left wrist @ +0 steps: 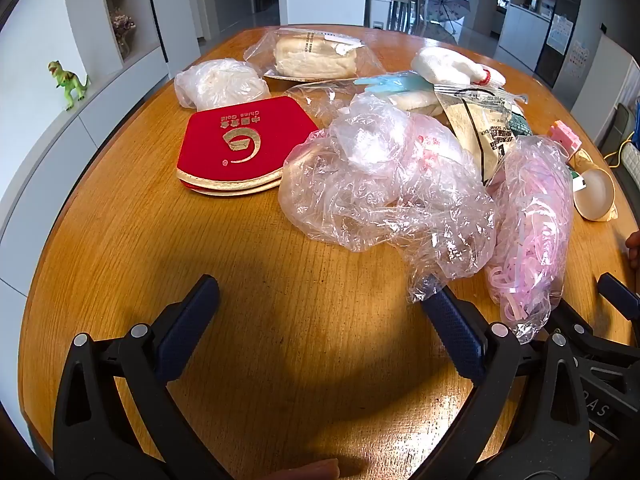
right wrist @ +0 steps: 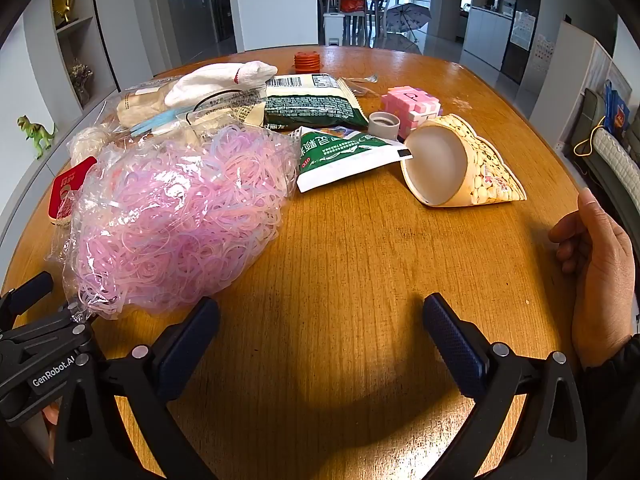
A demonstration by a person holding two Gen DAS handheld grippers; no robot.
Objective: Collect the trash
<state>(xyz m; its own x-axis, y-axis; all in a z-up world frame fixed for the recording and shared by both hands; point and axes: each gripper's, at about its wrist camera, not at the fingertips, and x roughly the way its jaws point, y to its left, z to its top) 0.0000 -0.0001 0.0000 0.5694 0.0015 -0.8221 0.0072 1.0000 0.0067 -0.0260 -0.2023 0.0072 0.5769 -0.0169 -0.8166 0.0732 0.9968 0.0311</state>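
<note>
Left-wrist view only: a red fabric pouch [left wrist: 236, 146] and crumpled clear plastic bag [left wrist: 384, 184] ahead of the left gripper [left wrist: 320, 320], jaws wide apart, empty, angled down at the wooden table [left wrist: 160, 280]. Right-wrist view only: a green-white sachet [right wrist: 340, 156] and tipped paper cup [right wrist: 460, 164] beyond the right gripper [right wrist: 320, 336], equally spread and empty. The bag of pink shredded strips [right wrist: 176, 220] lies just left of it, a bare hand [right wrist: 596, 264] to its right.
</note>
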